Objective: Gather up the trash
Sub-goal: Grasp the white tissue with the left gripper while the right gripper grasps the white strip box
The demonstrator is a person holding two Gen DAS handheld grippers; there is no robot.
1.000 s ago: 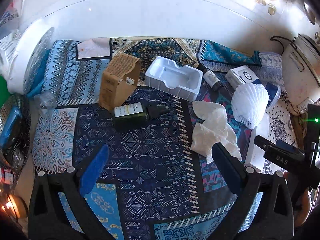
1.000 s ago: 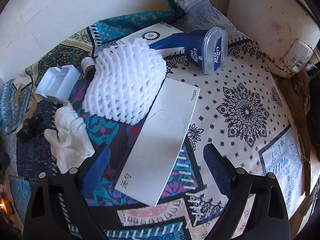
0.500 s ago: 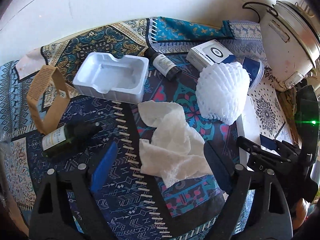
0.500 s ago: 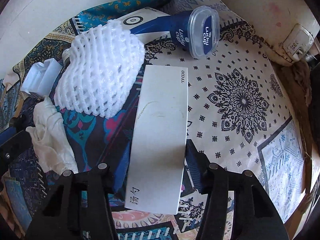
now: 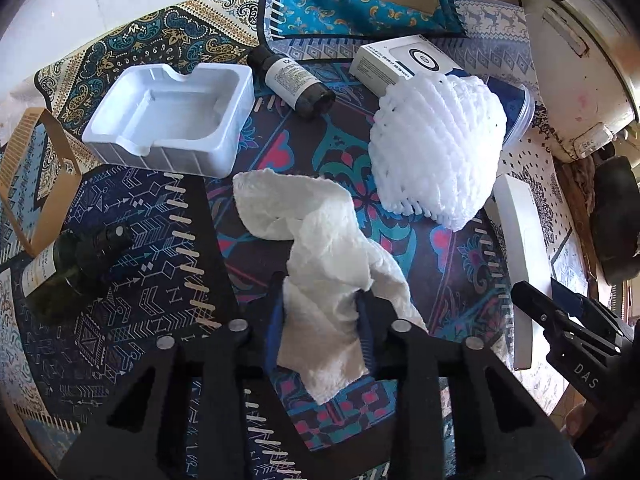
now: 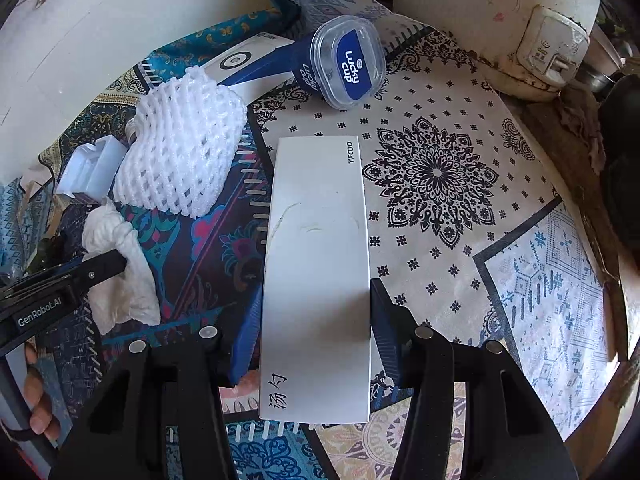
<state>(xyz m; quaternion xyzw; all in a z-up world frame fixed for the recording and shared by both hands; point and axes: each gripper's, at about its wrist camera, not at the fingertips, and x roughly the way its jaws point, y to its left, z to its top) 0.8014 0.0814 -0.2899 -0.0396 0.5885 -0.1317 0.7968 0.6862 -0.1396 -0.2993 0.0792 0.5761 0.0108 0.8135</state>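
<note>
A crumpled white paper towel [image 5: 312, 232] lies on the patterned cloth. My left gripper [image 5: 320, 320] is closing its jaws, and both blue pads press into the towel's near end. In the right wrist view that towel [image 6: 116, 280] shows at the left with the left gripper's finger on it. A long flat white box [image 6: 320, 220] lies lengthwise ahead of my right gripper [image 6: 316, 320], whose pads clamp its two long sides. The same box [image 5: 520, 240] appears edge-on in the left wrist view.
A white foam fruit net [image 5: 436, 148], a white plastic tray [image 5: 172, 120], a dark bottle [image 5: 296, 80], a green bottle [image 5: 72, 268], a cardboard sleeve [image 5: 36, 168] and a blue Lucky Cup tub [image 6: 348, 64] lie around. A rice cooker [image 6: 500, 20] stands at the back right.
The left gripper moved right and down over the paper towel and closed onto it. The right gripper slid along the white box and closed on its sides.
</note>
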